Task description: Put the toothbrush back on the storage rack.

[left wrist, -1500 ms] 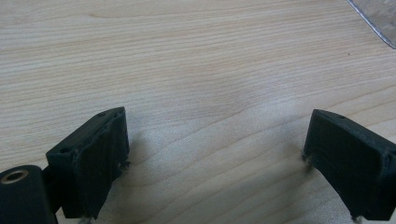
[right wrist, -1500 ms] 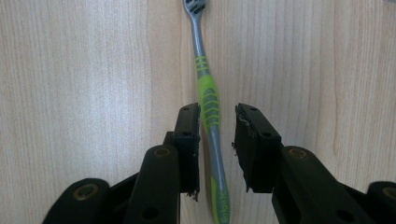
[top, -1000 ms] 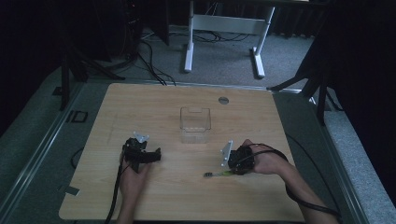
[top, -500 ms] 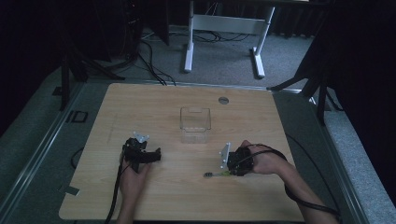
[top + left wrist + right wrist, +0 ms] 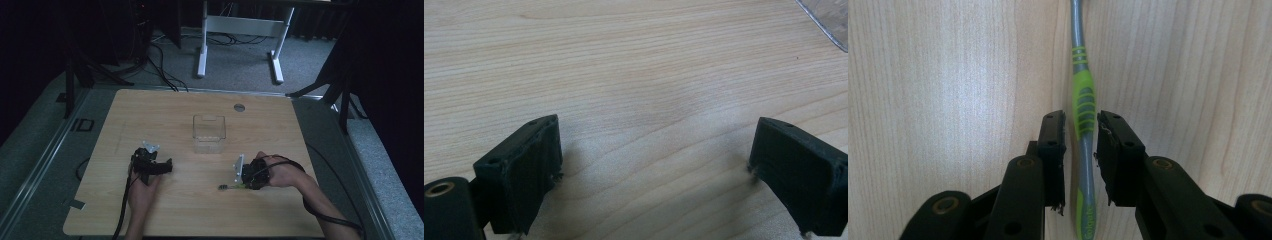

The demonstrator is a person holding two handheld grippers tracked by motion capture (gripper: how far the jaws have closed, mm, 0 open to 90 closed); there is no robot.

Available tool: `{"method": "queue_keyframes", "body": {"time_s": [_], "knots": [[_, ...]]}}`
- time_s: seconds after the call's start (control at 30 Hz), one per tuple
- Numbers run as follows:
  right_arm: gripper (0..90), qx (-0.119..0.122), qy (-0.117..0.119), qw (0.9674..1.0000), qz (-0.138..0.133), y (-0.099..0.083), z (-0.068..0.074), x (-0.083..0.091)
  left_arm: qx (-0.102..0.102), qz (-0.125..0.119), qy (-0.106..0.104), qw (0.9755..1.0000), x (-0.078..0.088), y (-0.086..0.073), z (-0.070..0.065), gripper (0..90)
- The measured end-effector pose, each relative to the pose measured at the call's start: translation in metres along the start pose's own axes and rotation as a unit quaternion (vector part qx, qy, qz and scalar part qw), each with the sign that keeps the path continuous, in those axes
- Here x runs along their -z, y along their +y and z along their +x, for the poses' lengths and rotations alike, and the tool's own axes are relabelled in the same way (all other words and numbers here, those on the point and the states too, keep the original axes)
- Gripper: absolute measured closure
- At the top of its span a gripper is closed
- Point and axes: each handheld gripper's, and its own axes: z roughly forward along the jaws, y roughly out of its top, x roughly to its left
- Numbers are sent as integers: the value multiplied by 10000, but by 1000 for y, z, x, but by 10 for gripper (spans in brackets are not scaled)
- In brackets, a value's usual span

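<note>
Change: right gripper [image 5: 240, 181] edged slightly toward the worktop's near edge; left gripper [image 5: 159, 167] unmoved.
Right claw: narrow, straddling toothbrush [image 5: 1084, 130], pads not pressing.
Left claw: wide, empty.
Toothbrush: flat, right of centre near front edge.
Surroundings: clear box [image 5: 209, 133] mid-worktop, well apart, nothing obstructing.

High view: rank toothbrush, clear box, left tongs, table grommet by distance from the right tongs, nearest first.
From the right tongs:
1. Toothbrush, between their jaws on the table.
2. Clear box, beyond them, toward table centre.
3. Left tongs, across the table, leftward.
4. Table grommet, near the far edge.
</note>
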Motion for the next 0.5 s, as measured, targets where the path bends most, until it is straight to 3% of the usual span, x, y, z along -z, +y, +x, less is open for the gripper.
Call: {"method": "queue_keyframes", "body": {"time_s": [0.5], "knots": [[727,-30,123,9999,90,2,-2,-7,-4,2,0,10000,0,0,0,71]]}}
